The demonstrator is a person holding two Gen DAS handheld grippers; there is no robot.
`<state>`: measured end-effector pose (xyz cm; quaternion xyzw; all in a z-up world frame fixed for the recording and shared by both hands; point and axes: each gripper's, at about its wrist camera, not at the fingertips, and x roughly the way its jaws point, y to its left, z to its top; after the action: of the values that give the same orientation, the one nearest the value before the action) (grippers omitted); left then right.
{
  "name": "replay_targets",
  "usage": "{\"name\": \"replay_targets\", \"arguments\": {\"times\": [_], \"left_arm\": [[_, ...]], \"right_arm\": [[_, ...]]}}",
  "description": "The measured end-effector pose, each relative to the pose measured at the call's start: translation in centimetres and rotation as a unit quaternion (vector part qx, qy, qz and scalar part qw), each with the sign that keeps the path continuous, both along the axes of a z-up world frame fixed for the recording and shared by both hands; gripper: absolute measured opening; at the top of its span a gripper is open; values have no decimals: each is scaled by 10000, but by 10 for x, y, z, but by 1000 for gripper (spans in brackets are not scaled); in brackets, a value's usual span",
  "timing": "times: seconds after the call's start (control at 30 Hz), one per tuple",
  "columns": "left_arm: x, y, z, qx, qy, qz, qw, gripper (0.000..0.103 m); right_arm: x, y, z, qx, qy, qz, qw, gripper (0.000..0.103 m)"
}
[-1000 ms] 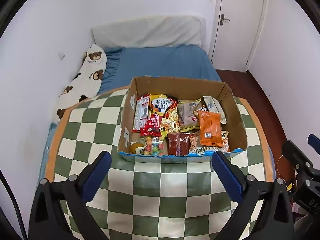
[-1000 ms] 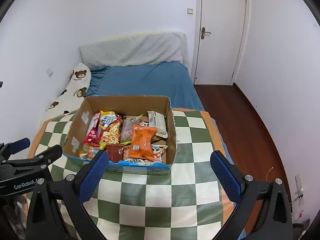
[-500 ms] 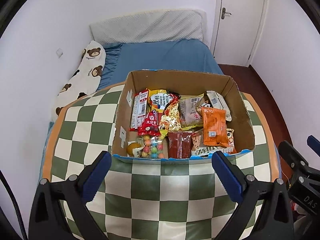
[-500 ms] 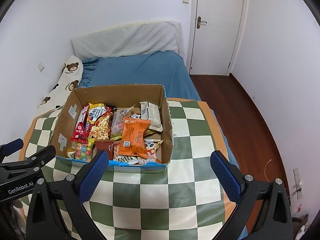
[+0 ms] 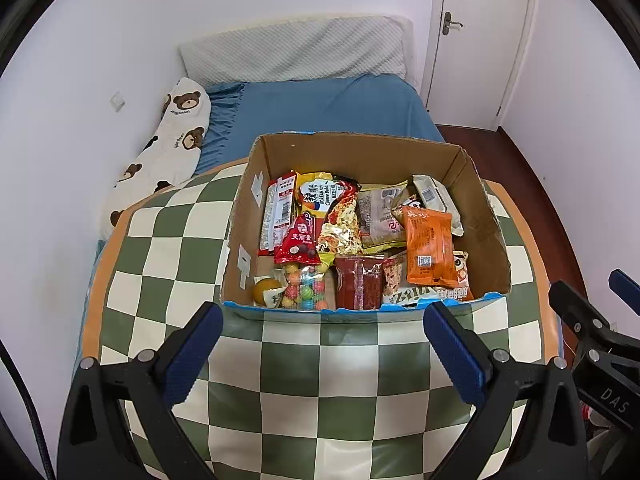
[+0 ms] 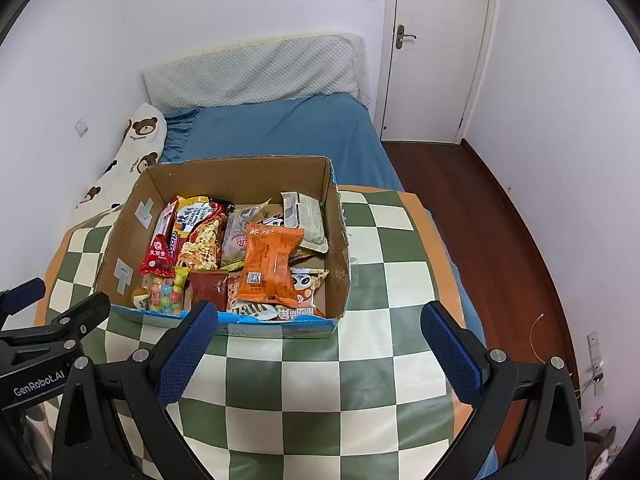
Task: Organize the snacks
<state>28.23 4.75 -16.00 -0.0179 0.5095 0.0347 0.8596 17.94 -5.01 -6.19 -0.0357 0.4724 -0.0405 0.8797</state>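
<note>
We see both grippers wide open, empty: left gripper [image 5: 322, 344], right gripper [image 6: 318, 342]. Cardboard box [image 5: 372, 156] of snacks on checkered table [image 5: 320, 384], 12 o'clock of left gripper, 11 o'clock of right. Orange packet [image 6: 269, 265] on top.

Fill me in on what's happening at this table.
A person holds two grippers above a checkered table, snack sorting not yet begun. The left gripper and right gripper are both open and empty, short of a cardboard box full of snack packets, an orange packet on top. Nothing is out yet.
</note>
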Motion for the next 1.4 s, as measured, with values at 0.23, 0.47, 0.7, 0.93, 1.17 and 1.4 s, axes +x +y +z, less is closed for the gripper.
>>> {"name": "replay_targets", "arguments": {"times": [0.23, 0.47, 0.7, 0.93, 1.17, 1.4], "left_arm": [[-1, 0, 3, 6, -34, 1, 10000, 103], [-4, 2, 7, -4, -46, 12, 10000, 103], [-5, 2, 7, 15, -50, 6, 10000, 103], [-8, 4, 15, 39, -124, 0, 9999, 103], [-11, 4, 20, 52, -199, -19, 9998, 103], [-13, 3, 26, 51, -257, -43, 9996, 103]], "right_arm": [[0, 1, 2, 12, -22, 10, 10000, 103], [-2, 1, 4, 27, -15, 33, 10000, 103], [-2, 2, 6, 40, 4, 76, 10000, 103], [-5, 3, 7, 75, -9, 90, 9999, 103], [-9, 2, 11, 89, -67, 76, 9999, 103], [-11, 1, 17, 91, -140, 79, 9998, 103]]}}
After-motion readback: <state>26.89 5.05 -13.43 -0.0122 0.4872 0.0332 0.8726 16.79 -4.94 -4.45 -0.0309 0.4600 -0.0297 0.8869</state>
